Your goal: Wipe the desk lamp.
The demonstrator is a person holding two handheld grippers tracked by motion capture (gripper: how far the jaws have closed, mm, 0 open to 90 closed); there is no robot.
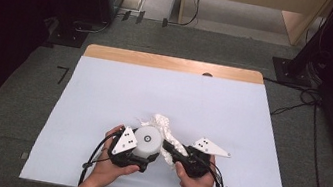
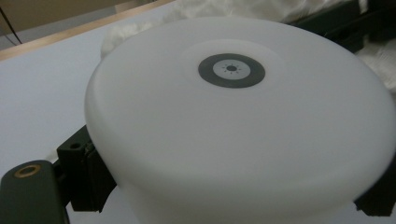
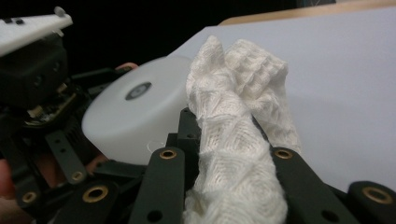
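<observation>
This looks like a lab room. A bench (image 1: 103,93) with a plain white cover stands on a grey floor (image 1: 9,114), with black cables (image 1: 311,126) and dark stands (image 1: 290,67) around.

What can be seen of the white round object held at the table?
The white round matte plastic object is a low, smooth drum with a grey ring mark centred on its flat top. It sits upright between the jaws of the left hand-held gripper, with the white knitted cloth against its side, above the white table cover.

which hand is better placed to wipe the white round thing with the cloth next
Right. The right gripper already has its jaws shut on the white cloth, beside the round white object. The left gripper is clamped on that object, steadying it.
</observation>
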